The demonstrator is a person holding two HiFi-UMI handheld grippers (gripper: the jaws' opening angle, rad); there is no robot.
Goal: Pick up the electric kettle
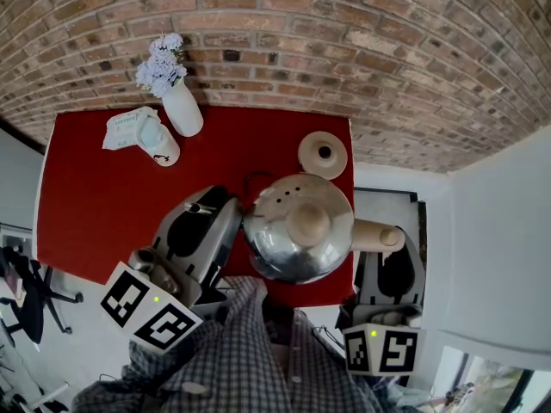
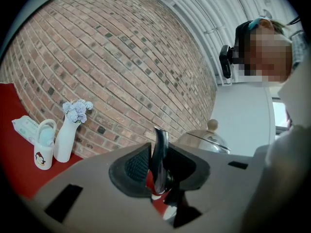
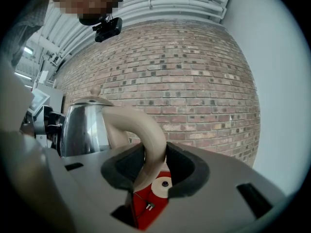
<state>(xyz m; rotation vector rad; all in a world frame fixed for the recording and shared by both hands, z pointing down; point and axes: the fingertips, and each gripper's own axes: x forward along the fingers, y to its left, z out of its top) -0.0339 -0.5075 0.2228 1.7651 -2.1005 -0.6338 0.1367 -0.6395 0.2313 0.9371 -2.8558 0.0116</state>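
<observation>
Table: red top (image 1: 86, 205), set vs. the brick wall (image 1: 362, 41).
Wipes: soft white pack (image 1: 127, 127) at the table's 10 o'clock, back-L area.
Mug: white mug (image 1: 162, 147) w/ a little cartoon penguin on it, just beside the pack at its 4 o'clock.
Vase: white vase (image 1: 182, 108) w/ pale blue flowers, at the mug's 1 o'clock, by the wall-side edge.
L gripper: left gripper (image 2: 156, 161) comes in at the kettle's 9 o'clock. Jaws clamped on the thin dark spout (image 2: 160, 139), pads pressing both sides.
Kettle: and there it is, shiny steel kettle (image 1: 297, 231), lid on w/ a beige knob (image 1: 308, 224). It's up in the air btw. the two grippers, hanging over the table's near edge, clear of its base.
Base: round beige disc (image 1: 323, 155), flat on the red top at the kettle's 12 o'clock, near the back-R corner, well apart from the vase.
R gripper: right gripper (image 3: 153, 161) at the kettle's 3 o'clock. Jaws closed round the curved beige handle (image 3: 138, 125), firm hold.
Person: plaid shirt (image 1: 258, 360) at 6 o'clock, btw. the grippers' marker cubes.
</observation>
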